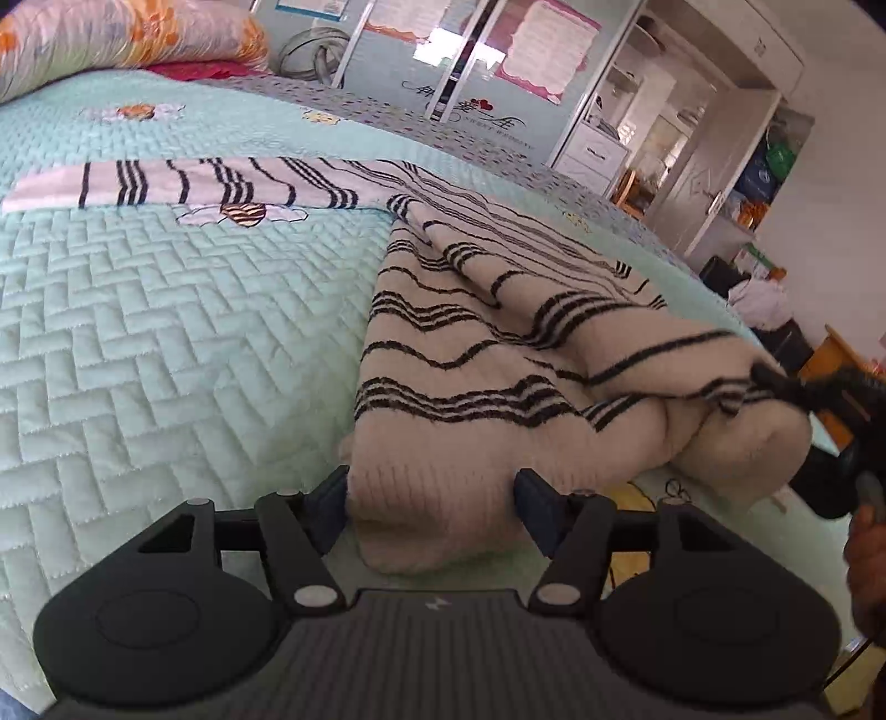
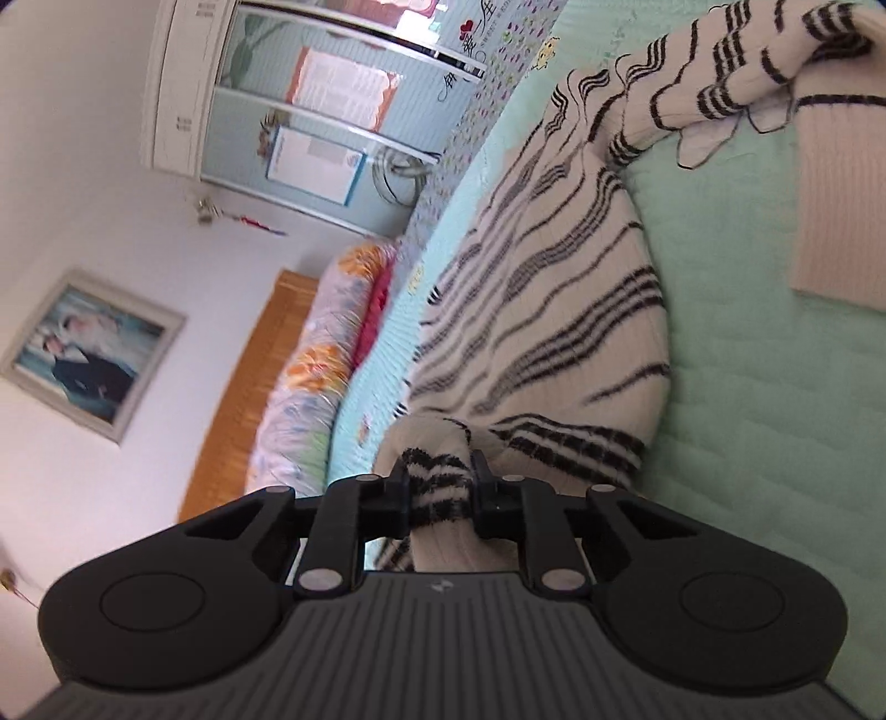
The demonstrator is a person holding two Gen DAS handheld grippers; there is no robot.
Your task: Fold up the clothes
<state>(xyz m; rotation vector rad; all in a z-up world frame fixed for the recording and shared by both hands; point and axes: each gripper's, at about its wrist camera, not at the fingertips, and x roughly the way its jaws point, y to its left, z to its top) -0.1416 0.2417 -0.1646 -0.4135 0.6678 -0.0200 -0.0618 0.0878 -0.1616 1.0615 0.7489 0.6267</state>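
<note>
A cream knit sweater with black stripes [image 1: 470, 343] lies rumpled on the mint quilted bed [image 1: 166, 332], one sleeve [image 1: 194, 183] stretched out to the left. My left gripper [image 1: 432, 498] is low at the near ribbed hem; the hem lies flat between its fingers and fills the gap without looking pinched. My right gripper [image 2: 440, 493] is shut on a striped bunch of the sweater [image 2: 554, 310], the knit squeezed between its pads. In the left wrist view the right gripper [image 1: 786, 387] holds that fold lifted at the right edge.
Floral pillows [image 1: 122, 39] lie at the head of the bed by a wooden headboard [image 2: 249, 399]. A wardrobe with glass doors [image 1: 470, 72] stands beyond the far side. A person's hand [image 1: 864, 565] is at the right edge. Boxes and bags [image 1: 758, 288] sit past the bed.
</note>
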